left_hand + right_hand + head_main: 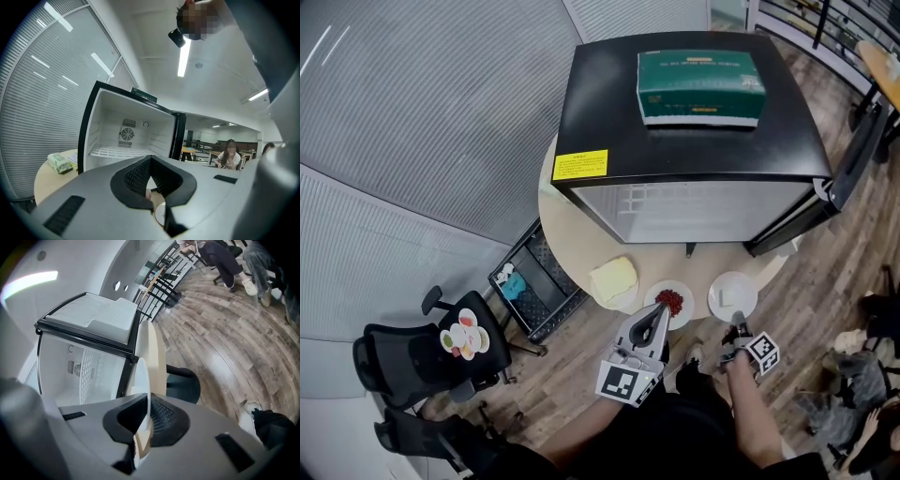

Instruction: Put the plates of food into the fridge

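One black fridge [609, 103] is seen on a round table [572, 244], with its single door [787, 225] swung open to the right. One green box [700, 86] is laid on the fridge top, and one yellow sticker [580, 165] is fixed at its front left corner. Inside, one white wire shelf [117, 152] is seen, with nothing on it.

Two plates are counted, both outside the fridge, at the near edge of the table in front of the open compartment. The plate with red food [685, 309] is placed to the left and the white plate [745, 302], on which one pale piece of food is carried, just to its right; the two are apart. Whether either is lifted off the table cannot be told.

Two tongs are held. The left tongs [659, 317] are closed fully, and the near rim of the plate with red food is pinched at their tips. The right tongs [737, 328] are closed on the near rim of the white plate [140, 380], which is seen edge-on between the pads in the right gripper view.

One yellowish packet [613, 279] is laid on the table to the left of the plates. One black cart [534, 281] is parked beside the table, and two black office chairs [412, 361] are seen further left.
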Demonstrator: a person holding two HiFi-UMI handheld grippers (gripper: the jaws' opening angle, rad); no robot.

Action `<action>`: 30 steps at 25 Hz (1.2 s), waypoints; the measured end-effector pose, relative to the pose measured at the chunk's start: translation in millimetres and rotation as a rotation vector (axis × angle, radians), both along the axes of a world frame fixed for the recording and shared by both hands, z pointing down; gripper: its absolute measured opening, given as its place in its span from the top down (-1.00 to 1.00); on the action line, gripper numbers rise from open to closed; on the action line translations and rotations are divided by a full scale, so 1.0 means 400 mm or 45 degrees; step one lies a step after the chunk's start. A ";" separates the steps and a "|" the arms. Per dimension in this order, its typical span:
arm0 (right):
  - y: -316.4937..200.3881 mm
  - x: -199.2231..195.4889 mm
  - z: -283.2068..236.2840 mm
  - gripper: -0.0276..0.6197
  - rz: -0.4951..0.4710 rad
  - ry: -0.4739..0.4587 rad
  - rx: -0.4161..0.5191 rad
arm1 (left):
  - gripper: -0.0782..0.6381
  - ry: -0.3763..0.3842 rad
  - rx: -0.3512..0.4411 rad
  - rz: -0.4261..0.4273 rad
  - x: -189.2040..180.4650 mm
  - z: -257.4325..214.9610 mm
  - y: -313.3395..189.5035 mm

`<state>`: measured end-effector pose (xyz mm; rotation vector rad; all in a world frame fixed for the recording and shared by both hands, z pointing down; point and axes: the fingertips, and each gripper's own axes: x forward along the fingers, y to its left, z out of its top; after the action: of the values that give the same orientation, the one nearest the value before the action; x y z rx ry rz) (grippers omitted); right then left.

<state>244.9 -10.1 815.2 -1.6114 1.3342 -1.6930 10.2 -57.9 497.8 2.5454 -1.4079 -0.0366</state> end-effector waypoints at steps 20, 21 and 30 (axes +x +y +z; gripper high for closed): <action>-0.129 -0.096 -0.490 0.87 -0.024 -0.262 0.429 | 0.77 -0.039 0.146 -0.043 0.013 -0.116 -0.015; -0.151 -0.102 -0.517 0.87 -0.023 -0.269 0.448 | 0.77 -0.043 0.150 -0.043 0.014 -0.117 -0.022; -0.352 -0.128 -0.634 0.87 0.005 -0.236 0.513 | 0.77 0.004 0.177 -0.023 0.008 -0.145 -0.074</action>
<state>193.7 -150.8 561.6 -1.1984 1.4615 -1.4171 13.4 -87.5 439.7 2.6415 -1.4755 -0.1468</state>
